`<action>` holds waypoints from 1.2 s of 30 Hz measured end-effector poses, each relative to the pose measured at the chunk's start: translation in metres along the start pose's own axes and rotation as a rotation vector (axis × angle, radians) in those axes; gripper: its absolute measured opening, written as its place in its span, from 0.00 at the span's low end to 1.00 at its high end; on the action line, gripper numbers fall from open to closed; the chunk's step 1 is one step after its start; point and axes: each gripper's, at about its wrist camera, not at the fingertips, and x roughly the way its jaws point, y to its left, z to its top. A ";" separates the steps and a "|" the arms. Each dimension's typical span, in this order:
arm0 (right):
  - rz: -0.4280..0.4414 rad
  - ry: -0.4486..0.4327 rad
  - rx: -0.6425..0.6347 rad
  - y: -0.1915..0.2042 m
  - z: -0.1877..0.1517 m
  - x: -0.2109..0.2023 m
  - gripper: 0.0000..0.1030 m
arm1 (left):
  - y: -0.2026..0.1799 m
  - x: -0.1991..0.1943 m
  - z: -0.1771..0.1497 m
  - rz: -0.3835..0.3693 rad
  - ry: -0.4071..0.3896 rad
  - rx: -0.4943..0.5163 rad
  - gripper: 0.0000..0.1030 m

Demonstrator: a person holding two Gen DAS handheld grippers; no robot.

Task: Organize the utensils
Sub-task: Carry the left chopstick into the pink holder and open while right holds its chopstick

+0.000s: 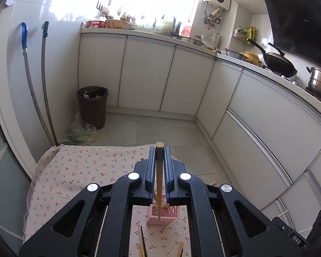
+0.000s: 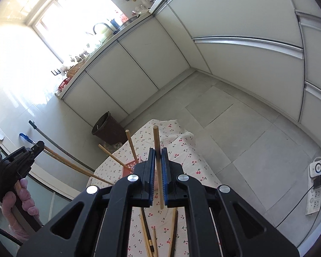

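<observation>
My left gripper point(image 1: 159, 150) is shut on a wooden chopstick point(image 1: 159, 184) that runs up between its blue pads. The chopstick's lower tip hangs over the pink slotted holder point(image 1: 171, 214) on the cherry-print tablecloth point(image 1: 75, 171). My right gripper point(image 2: 158, 150) is shut on another wooden chopstick point(image 2: 159, 182), held above the table. In the right wrist view the holder point(image 2: 130, 168) has two chopsticks point(image 2: 130, 143) leaning out of it. The left gripper point(image 2: 40, 145) shows at the left with its chopstick point(image 2: 75, 167), held by a gloved hand point(image 2: 21, 194). Several loose chopsticks point(image 2: 146, 231) lie on the cloth.
A brown waste bin point(image 1: 92, 107) stands on the floor beyond the table, with a plastic bag point(image 1: 81, 132) beside it. Two mop handles point(image 1: 38, 98) lean on the left wall. White cabinets point(image 1: 145, 72) line the back and right. A power strip point(image 2: 315, 192) lies on the floor.
</observation>
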 end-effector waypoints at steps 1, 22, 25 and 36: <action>-0.002 0.000 0.001 -0.001 0.000 0.000 0.06 | -0.002 0.005 0.000 0.002 0.003 -0.002 0.07; 0.001 -0.086 -0.067 0.037 0.005 -0.013 0.06 | 0.037 0.017 -0.045 0.038 0.116 -0.051 0.20; 0.003 -0.128 -0.103 0.058 0.013 -0.012 0.06 | 0.055 0.014 -0.063 0.034 0.142 -0.081 0.22; 0.016 -0.170 -0.135 0.106 0.041 0.039 0.06 | 0.108 0.037 -0.105 0.025 0.284 -0.208 0.22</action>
